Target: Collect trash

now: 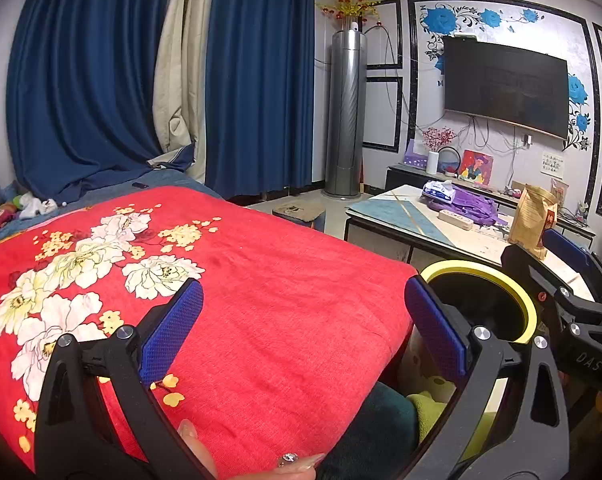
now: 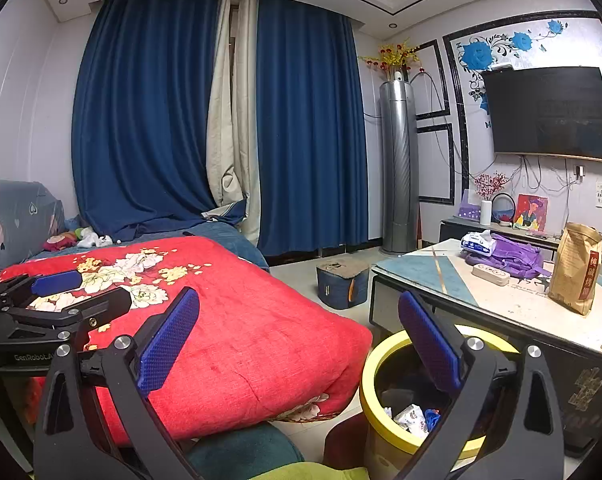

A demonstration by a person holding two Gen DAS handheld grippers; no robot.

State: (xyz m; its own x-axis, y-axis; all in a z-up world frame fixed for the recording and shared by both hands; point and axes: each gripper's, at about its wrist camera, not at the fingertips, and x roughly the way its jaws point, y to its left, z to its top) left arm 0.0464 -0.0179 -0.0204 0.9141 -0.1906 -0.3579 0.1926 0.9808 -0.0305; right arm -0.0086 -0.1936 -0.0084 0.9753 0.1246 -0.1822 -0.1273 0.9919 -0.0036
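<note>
Above red quilt (image 1: 261,280), beside yellow bin (image 2: 381,420): both tongs (image 1: 303,328) (image 2: 299,344) agape, empty

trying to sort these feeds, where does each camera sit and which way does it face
Left wrist: sits on the left tongs, facing across the red quilt toward the curtains and TV; shows its own open blue pads, fingertips and the right tongs at the right edge.
Right wrist: sits on the right tongs, facing the same way above the yellow bin; shows its open pads and the left tongs at left.
Shared: quilt, curtains, TV, table, bin.
</note>
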